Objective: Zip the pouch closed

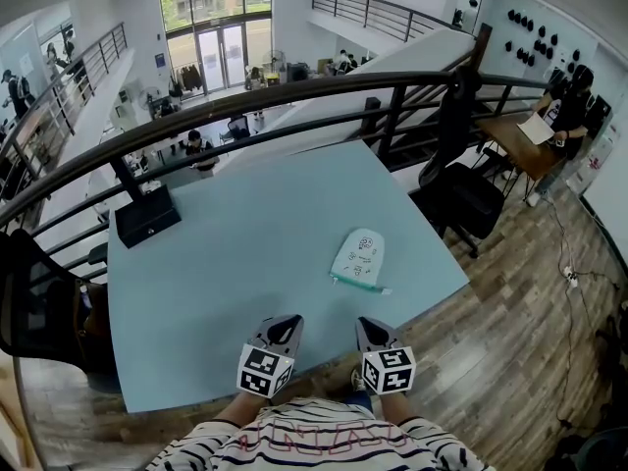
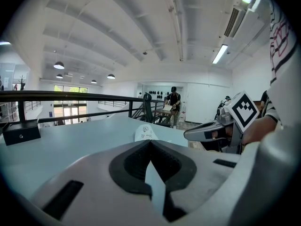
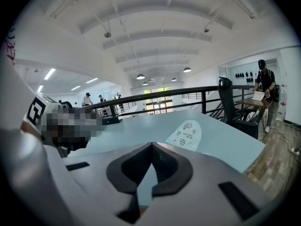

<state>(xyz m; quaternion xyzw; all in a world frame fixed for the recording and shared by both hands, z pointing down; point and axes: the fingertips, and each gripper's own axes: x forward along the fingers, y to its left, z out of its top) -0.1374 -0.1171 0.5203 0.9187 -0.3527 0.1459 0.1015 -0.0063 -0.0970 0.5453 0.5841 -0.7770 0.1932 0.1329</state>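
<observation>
We hold the left gripper point(image 1: 287, 322) and right gripper point(image 1: 367, 324) at the worktop's point(image 1: 235, 253) near edge, both jaws closed on nothing — the pouch point(image 1: 359, 259) lies flat ahead, nearer the right. Unpinned, it could slide when we tug the zip point(image 1: 359, 284).

Left tool point(image 1: 287, 320), right tool point(image 1: 367, 323): pale grey shells, black pads. Black-white marker cube point(image 1: 266, 371) behind each. Striped shirt point(image 1: 314, 438) further back, red print.

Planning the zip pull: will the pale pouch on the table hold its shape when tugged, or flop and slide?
The pouch lies flat and thin, so it is probably soft and likely to buckle. It looks light on the smooth table, so it may slide unless pinned.
</observation>
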